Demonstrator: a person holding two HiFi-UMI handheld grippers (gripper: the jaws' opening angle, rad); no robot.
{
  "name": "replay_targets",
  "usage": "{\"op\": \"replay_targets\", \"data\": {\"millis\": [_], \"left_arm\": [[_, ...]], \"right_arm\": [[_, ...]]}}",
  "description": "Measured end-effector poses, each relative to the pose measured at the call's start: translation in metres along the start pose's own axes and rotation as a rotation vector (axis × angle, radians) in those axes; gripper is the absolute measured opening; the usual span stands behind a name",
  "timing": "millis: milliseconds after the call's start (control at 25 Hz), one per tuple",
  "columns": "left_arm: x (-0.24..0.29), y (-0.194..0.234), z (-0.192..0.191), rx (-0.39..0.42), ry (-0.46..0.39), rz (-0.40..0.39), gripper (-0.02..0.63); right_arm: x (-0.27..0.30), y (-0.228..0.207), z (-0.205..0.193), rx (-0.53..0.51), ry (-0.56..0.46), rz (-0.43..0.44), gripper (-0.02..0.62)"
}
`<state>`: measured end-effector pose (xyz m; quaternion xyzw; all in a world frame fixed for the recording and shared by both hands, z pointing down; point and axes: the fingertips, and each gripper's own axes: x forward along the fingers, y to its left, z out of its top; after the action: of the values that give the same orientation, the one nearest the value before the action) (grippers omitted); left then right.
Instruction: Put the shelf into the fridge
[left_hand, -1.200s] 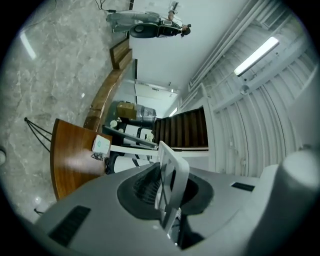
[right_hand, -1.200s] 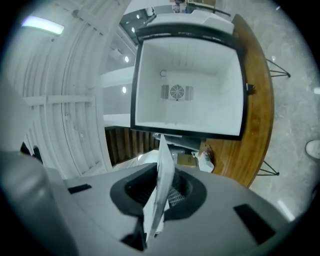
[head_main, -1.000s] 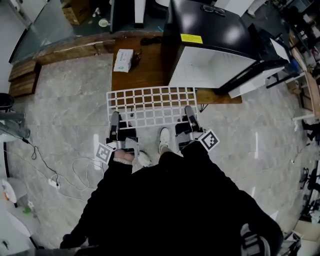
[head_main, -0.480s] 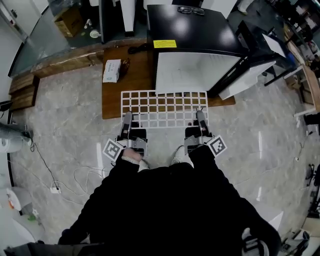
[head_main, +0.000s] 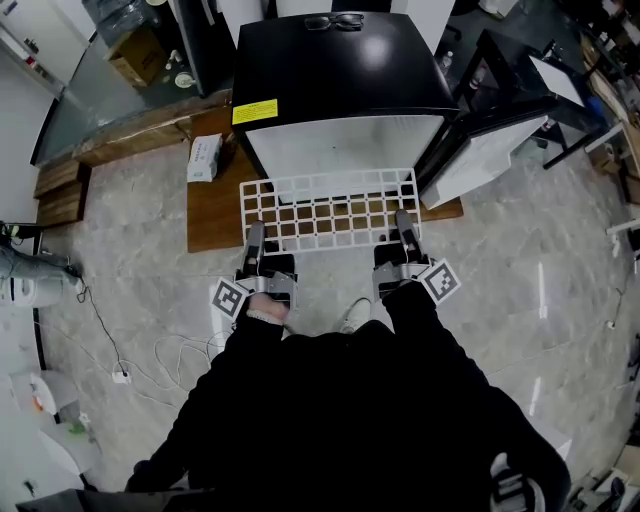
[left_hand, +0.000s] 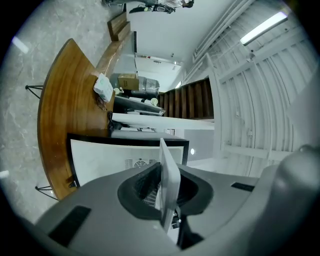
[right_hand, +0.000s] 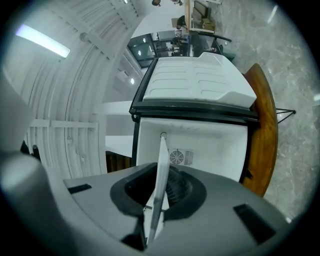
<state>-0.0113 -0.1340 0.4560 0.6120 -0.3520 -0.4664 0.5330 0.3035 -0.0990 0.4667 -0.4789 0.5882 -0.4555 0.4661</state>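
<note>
We hold the white grid shelf (head_main: 330, 208) flat by its near edge, our left claw (head_main: 256, 236) clenched on its left end and our right claw (head_main: 404, 222) clenched on its right end. Just ahead of both claws, the open black mini fridge (head_main: 340, 90) stands on a low wooden desk (head_main: 212, 205), with the shelf's far edge at its mouth

1. Head view: bright, even indoor lighting with sharp focus and only faint shadows.
2. Glare: a soft white highlight sits on the glossy black fridge (head_main: 340, 70) top, and pale streaks reflect on the polished floor (head_main: 540, 300).
3. Gripper views: strong fisheye curvature with black vignetted corners.
4. The nearest foreground is blurred.
5. The ceiling light strip (left_hand: 262, 27) (right_hand: 42, 41) is overexposed.
</note>
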Motion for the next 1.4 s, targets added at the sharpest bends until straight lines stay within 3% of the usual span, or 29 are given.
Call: {"op": "replay_targets", "data": {"millis": [520,680,1400], "left_arm": [[0.051,0.022,-0.032,0.002,0.039,0.049,0.032],[0.074,0.034,-0.024,0.0,0.069,0.061,0.032],[0.073,0.037,-0.022,-0.013,0.095,0.061,0.032]], "right_arm": [[0.027,-0.014,0.047,0.024,0.019,-0.001,0.034],[0.043,-0.023,0.049,0.008,-0.002,-0.014,0.034],[0.047,-0.025,0.047,0.028,-0.077,-0.028,0.032]]}}
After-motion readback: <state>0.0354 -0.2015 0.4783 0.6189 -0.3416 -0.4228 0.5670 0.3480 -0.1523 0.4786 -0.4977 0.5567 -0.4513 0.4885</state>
